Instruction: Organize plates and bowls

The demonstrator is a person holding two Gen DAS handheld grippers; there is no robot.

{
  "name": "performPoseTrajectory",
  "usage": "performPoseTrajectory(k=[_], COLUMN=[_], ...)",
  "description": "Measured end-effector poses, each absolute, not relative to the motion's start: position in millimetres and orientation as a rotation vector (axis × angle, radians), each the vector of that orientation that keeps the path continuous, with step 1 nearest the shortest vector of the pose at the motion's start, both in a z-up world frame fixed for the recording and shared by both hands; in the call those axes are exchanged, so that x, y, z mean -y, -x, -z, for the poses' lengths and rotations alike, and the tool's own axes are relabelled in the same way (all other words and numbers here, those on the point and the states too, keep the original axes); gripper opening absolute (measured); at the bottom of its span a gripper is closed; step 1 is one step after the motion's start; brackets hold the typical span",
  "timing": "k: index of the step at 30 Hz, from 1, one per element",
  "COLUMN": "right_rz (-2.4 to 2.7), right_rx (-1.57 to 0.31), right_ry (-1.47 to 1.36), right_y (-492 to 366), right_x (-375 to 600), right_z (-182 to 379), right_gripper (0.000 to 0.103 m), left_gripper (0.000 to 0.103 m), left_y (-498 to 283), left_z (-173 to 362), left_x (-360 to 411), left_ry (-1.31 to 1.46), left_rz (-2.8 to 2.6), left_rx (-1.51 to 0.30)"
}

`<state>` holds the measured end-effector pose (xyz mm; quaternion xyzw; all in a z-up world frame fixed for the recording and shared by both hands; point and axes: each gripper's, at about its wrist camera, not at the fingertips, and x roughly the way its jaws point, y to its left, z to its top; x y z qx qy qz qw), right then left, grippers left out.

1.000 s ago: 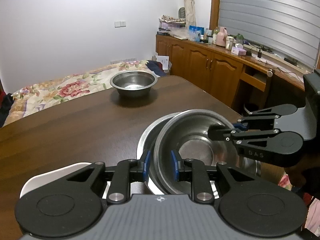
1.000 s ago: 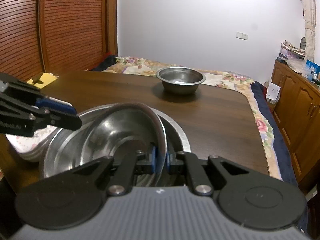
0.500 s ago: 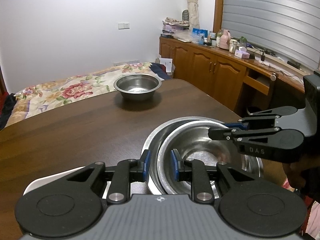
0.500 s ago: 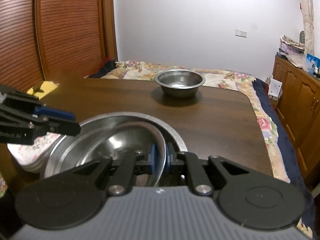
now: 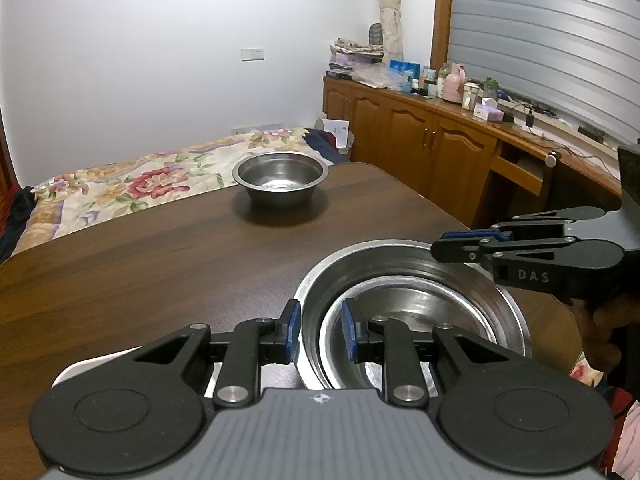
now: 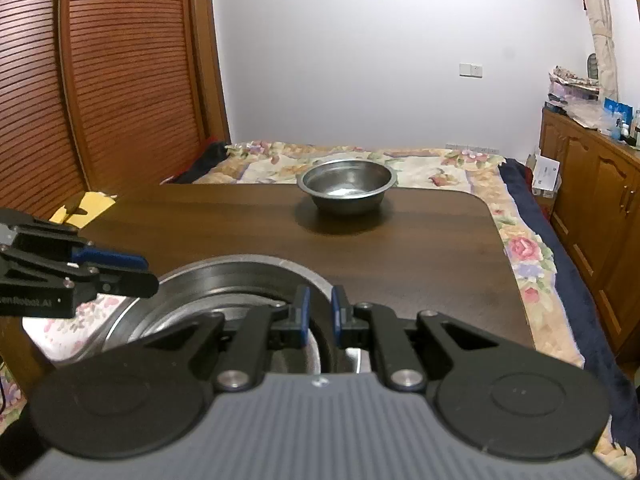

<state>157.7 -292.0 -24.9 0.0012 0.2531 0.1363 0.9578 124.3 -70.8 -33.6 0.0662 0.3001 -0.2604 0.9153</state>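
A large steel bowl (image 5: 400, 258) sits at the near edge of the dark wooden table (image 5: 140, 260), with a smaller steel bowl (image 5: 412, 312) lying level inside it. My left gripper (image 5: 320, 332) is open, and the large bowl's near rim runs between its blue pads. My right gripper (image 6: 320, 308) is open over the opposite rim of the large bowl (image 6: 240, 268) and holds nothing. Seen from the left wrist, the right gripper (image 5: 438, 246) hovers just above that rim. A third steel bowl (image 5: 280, 178) stands alone at the far side of the table. Flowered white plates (image 6: 68, 332) are stacked beside the bowls.
A bed with a floral cover (image 5: 132, 184) lies beyond the table's far edge. Wooden cabinets (image 5: 420, 140) with a cluttered top line the right wall. A louvred wooden door (image 6: 100, 80) stands at the left. A yellow item (image 6: 90, 204) lies at the table's left corner.
The smaller bowl, held tilted by the right gripper, came down into the large bowl and now lies flat. The right gripper let go of its rim. The left gripper stayed open.
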Motion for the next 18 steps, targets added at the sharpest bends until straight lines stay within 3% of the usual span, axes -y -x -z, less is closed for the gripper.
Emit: performPoseTrajectory(k=[16,18], right_rz=[-0.253,-0.253], right_rx=[-0.431,-0.422], right_ry=[0.016,0.013], right_y=[-193.0,-200.8], right_x=[320.6,325.5], right_z=[-6.1,-8.8], right_gripper=[0.012,0.017], left_gripper=[0.026,0.026], left_y=[-177.9,-187.1], left_z=[16.5,14.3], left_x=[81.8,83.3], left_ry=[-0.164,-0.163], left_rz=[0.475,0.465], left_rx=[-0.586,-0.58])
